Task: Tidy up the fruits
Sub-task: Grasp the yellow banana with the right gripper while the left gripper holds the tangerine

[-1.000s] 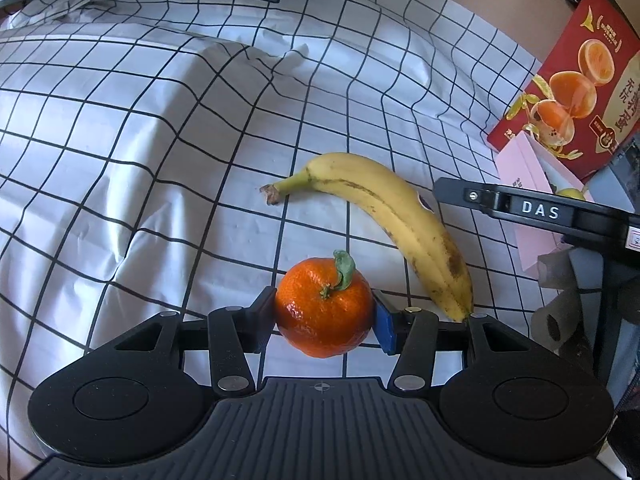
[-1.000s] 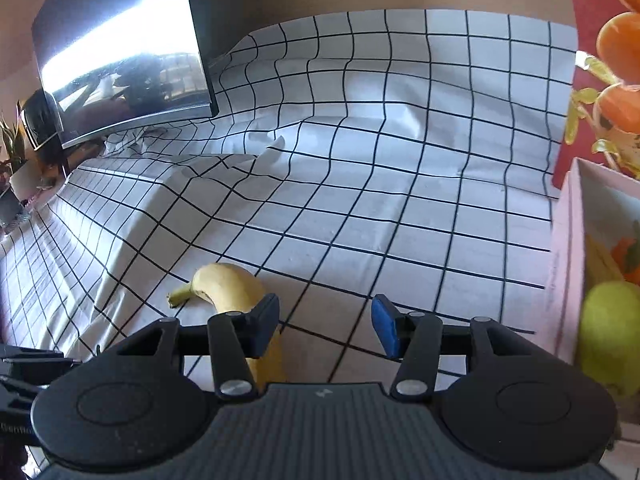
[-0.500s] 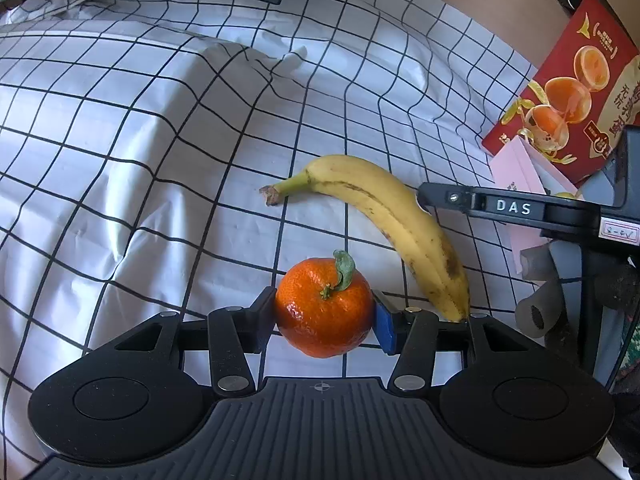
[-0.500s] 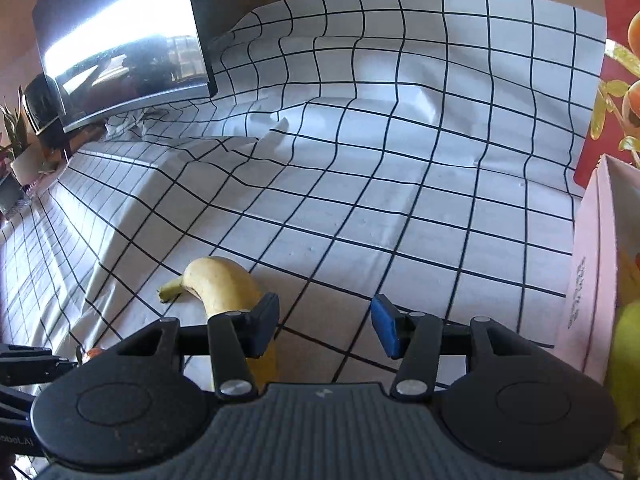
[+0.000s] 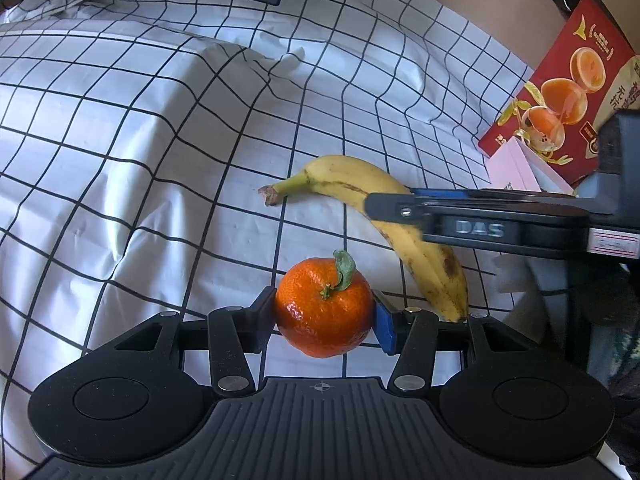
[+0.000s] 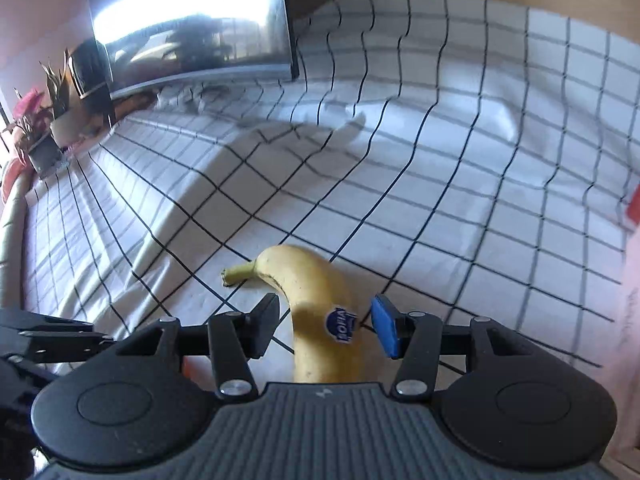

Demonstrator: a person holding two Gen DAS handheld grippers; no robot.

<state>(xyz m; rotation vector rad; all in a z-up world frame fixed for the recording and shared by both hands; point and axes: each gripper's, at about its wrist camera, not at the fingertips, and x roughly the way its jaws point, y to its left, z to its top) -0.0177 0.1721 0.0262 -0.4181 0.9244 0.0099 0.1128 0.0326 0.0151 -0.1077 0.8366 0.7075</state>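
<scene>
My left gripper [image 5: 324, 318] is shut on an orange tangerine [image 5: 324, 308] with a green leaf, held just over the checked cloth. A yellow banana [image 5: 352, 184] lies on the cloth just beyond it to the right. In the right wrist view the banana [image 6: 320, 312], with a blue sticker, lies between the open fingers of my right gripper [image 6: 325, 326], which do not touch it. The right gripper also shows in the left wrist view [image 5: 404, 202], reaching in from the right over the banana's middle.
A white cloth with a black grid [image 5: 160, 140] covers the table, with creases at the back. A red fruit box [image 5: 560, 92] and a pink box [image 5: 516, 166] stand at the right. A dark monitor [image 6: 188, 20] and potted plants [image 6: 36, 132] stand at the back left.
My right gripper has swung left from beside the pink box and now straddles the banana with open fingers. The left gripper still holds the tangerine in the same place.
</scene>
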